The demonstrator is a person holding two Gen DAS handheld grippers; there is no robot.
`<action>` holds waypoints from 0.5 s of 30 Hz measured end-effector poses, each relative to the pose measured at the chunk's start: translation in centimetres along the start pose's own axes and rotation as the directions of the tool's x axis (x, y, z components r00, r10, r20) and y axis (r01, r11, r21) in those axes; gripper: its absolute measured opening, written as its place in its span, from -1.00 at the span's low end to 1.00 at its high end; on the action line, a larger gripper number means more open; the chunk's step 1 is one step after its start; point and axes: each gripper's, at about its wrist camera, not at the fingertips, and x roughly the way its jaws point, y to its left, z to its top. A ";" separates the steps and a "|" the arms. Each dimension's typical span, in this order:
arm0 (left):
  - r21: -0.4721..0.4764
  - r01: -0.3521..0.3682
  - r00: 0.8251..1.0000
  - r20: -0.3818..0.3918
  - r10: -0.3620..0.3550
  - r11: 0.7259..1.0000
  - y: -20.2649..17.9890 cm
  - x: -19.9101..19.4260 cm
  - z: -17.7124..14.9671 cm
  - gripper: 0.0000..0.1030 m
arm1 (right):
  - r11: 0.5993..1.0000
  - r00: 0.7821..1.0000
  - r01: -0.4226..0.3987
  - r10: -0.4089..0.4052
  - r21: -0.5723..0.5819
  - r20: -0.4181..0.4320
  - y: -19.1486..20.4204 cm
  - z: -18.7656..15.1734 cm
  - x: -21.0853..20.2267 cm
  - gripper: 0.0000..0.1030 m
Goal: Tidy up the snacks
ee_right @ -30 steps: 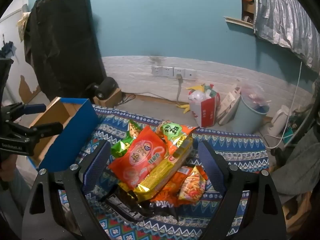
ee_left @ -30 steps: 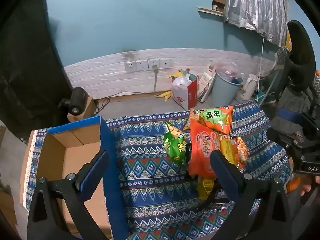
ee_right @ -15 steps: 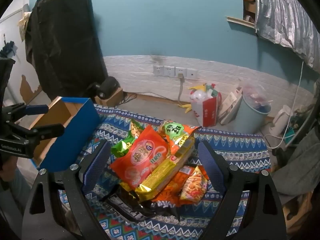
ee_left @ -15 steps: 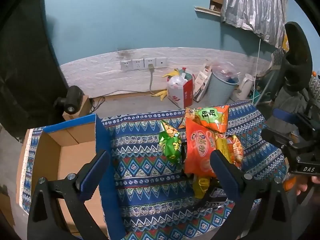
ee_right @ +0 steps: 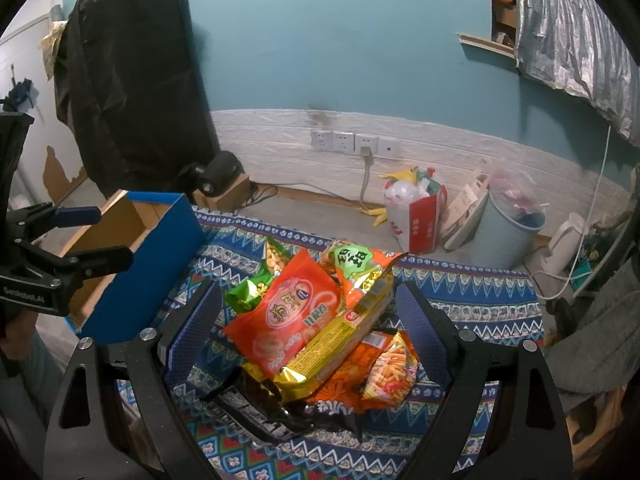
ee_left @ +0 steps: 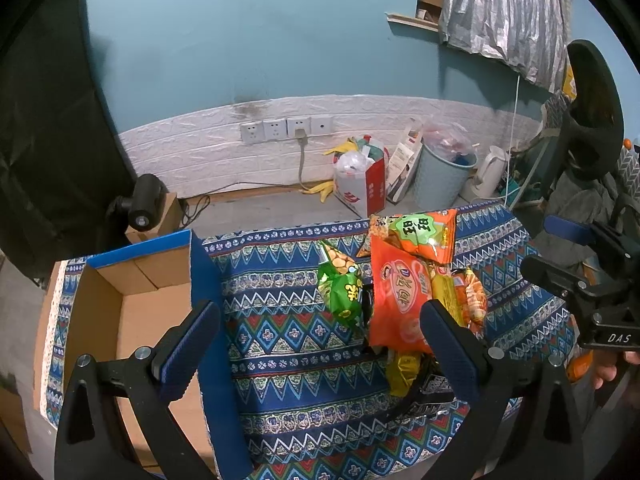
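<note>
Right wrist view alone shows the black packet (ee_right: 280,408) beneath the pile.

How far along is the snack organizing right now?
Barely started. Done: nothing; the cardboard box shows no snacks inside. In hand: nothing; the left gripper and right gripper are both open, the right one hovering over the snack pile. Left: every packet, including the orange bag, green bag and yellow packet, still lies heaped on the patterned cloth.
</note>
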 end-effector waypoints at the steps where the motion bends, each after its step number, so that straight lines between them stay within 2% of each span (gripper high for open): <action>1: 0.001 0.000 1.000 0.002 0.000 1.000 -0.1 0.0 -0.1 0.97 | 1.000 1.000 0.001 -0.001 -0.001 0.000 0.0 0.0 0.0 0.70; 15: 0.005 0.003 1.000 -0.001 -0.003 1.000 -0.2 0.0 -0.2 0.97 | 1.000 1.000 0.000 0.000 0.000 -0.003 0.0 0.0 0.0 0.69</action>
